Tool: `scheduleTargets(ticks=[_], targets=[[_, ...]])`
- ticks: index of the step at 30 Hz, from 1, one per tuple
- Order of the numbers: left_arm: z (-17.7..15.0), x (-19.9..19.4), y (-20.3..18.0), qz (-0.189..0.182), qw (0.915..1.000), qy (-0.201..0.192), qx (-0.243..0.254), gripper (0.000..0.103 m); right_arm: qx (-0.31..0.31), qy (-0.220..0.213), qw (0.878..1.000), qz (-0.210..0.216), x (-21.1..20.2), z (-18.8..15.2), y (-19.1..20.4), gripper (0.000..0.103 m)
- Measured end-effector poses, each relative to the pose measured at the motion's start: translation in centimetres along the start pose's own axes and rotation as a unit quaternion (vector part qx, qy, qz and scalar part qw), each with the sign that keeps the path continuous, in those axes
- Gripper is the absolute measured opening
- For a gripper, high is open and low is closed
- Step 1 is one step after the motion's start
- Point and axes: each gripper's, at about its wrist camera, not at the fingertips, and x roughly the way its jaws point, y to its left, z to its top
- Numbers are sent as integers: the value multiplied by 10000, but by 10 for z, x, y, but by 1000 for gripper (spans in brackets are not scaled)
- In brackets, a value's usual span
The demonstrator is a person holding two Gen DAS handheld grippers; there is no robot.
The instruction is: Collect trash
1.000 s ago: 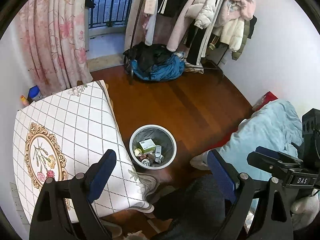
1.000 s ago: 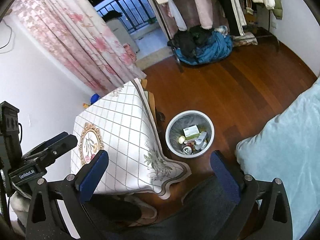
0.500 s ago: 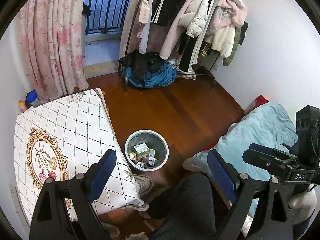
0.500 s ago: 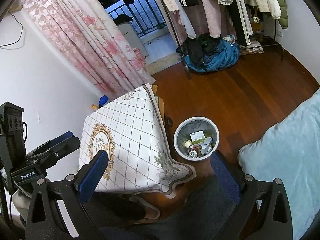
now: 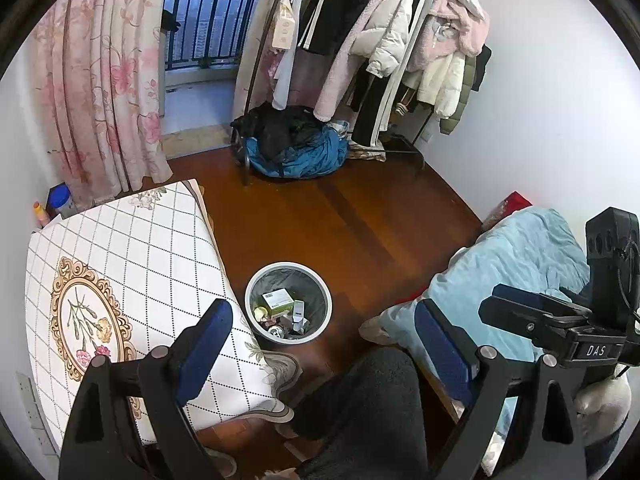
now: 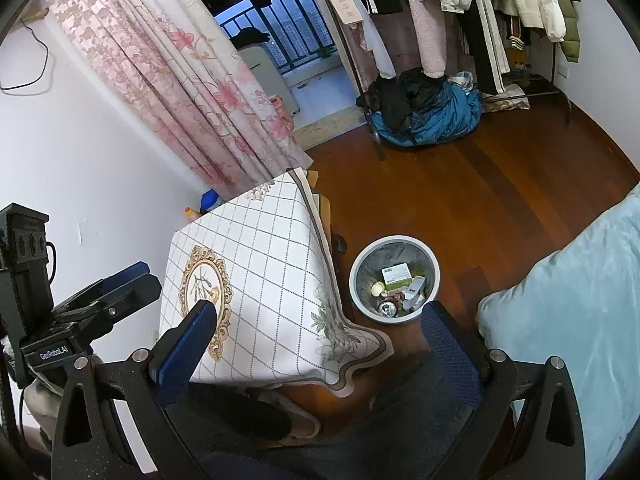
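Both tongs are hanging high above the room with nothing between their blue pads. The left gripper (image 5: 324, 344) is standing wide, and the right gripper (image 6: 326, 344) is gaping just as wide; each is showing at the edge of the other's view. Down on the wooden floor (image 5: 360, 216) the round white-rimmed trash bin (image 5: 316, 280), lined in grey, is sitting just off the near corner of the table, whose white grid-patterned tablecloth (image 5: 140, 248) is drooping over that corner beside the bin's rim. The collected trash is lying inside the bin: a green and white box (image 5: 277, 299), a small white carton (image 5: 298, 312) next to it, a drinks can (image 6: 387, 309) seen end-on, and a pale round scrap (image 6: 377, 289) against the wall of the bin. The person's dark-trousered leg (image 5: 360, 404) is filling the lower middle of both views, with a light blue quilt (image 5: 516, 264) bunching on the right. At the far edge of the table, against the wall, a blue-capped container (image 5: 60, 200) is standing. Further off, a floral pink curtain (image 5: 100, 80) is hanging by the balcony door, and coats are crowding a clothes rack (image 5: 392, 40) above a heap of blue and black garments (image 5: 292, 148).
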Motion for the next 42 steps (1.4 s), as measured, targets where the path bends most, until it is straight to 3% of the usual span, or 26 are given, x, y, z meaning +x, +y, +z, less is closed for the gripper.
scheduleTargets(ticks=[2, 4, 42], targets=[[0, 0, -1, -17, 10000, 6, 12, 94, 1, 33, 10000, -11, 0, 0, 0, 103], [0, 0, -3, -37, 10000, 13, 34, 103, 12, 38, 10000, 3, -1, 0, -1, 103], [-1, -7, -14, -304, 9995, -18, 106, 103, -83, 47, 9999, 64, -21, -4, -6, 103]])
